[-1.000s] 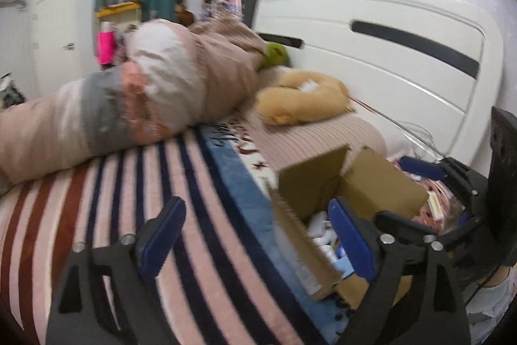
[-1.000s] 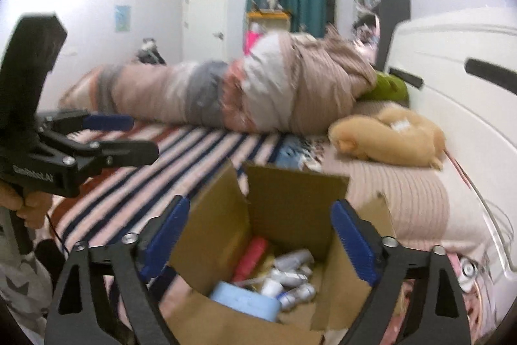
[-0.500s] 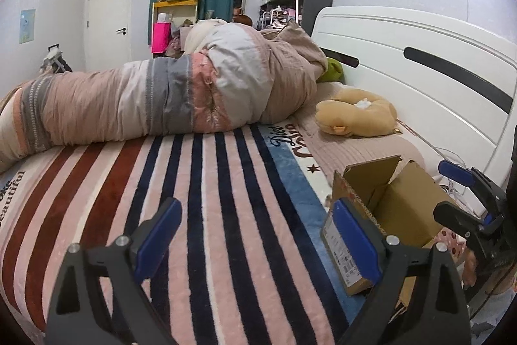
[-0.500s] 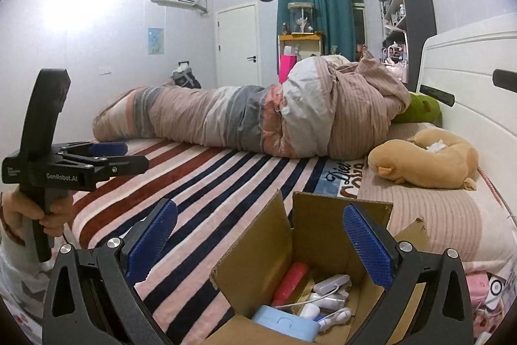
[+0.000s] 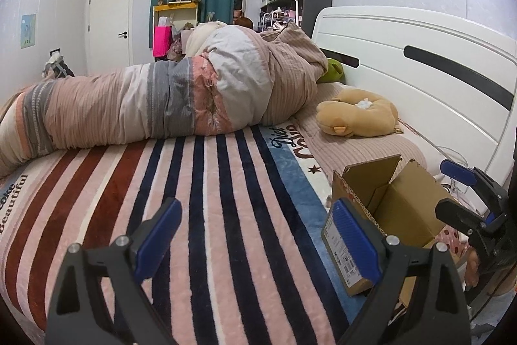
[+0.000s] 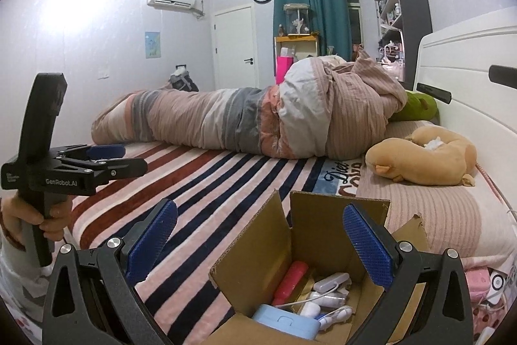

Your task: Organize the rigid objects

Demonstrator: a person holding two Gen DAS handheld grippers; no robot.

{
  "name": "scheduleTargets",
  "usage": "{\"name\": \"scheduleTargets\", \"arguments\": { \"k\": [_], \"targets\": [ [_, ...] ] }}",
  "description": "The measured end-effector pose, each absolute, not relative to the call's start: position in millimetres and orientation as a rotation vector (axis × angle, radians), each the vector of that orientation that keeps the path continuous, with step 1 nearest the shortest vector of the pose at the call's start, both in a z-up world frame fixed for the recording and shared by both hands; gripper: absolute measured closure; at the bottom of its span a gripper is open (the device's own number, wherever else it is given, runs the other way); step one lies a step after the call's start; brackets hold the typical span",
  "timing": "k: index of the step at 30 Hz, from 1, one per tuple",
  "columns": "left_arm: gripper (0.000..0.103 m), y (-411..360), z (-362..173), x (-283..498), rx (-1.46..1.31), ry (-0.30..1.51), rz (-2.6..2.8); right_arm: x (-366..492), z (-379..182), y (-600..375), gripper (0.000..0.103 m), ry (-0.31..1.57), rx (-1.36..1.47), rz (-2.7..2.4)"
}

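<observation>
An open cardboard box point(image 6: 310, 244) stands on the striped bed; it also shows in the left wrist view point(image 5: 400, 209). Inside lie a red tube point(image 6: 289, 282), a light blue case point(image 6: 286, 320) and several small white items point(image 6: 329, 293). My right gripper point(image 6: 258, 243) is open and empty, held above the box's near side. My left gripper point(image 5: 255, 240) is open and empty over the striped blanket, left of the box. The left gripper also shows in the right wrist view point(image 6: 106, 157), and the right one shows in the left wrist view point(image 5: 465, 193).
A rolled striped duvet point(image 5: 168, 105) lies across the far side of the bed. A tan plush pillow point(image 5: 358, 115) and a green plush point(image 6: 416, 107) lie near the white headboard point(image 5: 436, 80). Pink patterned items point(image 6: 484, 283) sit right of the box.
Both grippers have drawn back and tilted up from the box. The left view swung left from the box to the striped blanket. Both stayed open.
</observation>
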State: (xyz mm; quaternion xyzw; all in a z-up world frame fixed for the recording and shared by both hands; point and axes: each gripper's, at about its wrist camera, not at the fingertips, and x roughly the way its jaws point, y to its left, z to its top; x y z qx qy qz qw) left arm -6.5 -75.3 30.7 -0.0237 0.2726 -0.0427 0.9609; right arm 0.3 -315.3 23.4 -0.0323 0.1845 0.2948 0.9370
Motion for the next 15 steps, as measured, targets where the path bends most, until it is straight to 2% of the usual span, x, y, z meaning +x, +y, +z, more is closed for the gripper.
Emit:
{"name": "scheduleTargets", "arguments": {
  "k": [15],
  "targets": [
    [0.01, -77.6, 32.2, -6.4, -0.043, 0.548, -0.087, -8.0, 25.7, -316.3, 0.0, 0.374, -0.051, 0.589]
  ]
}}
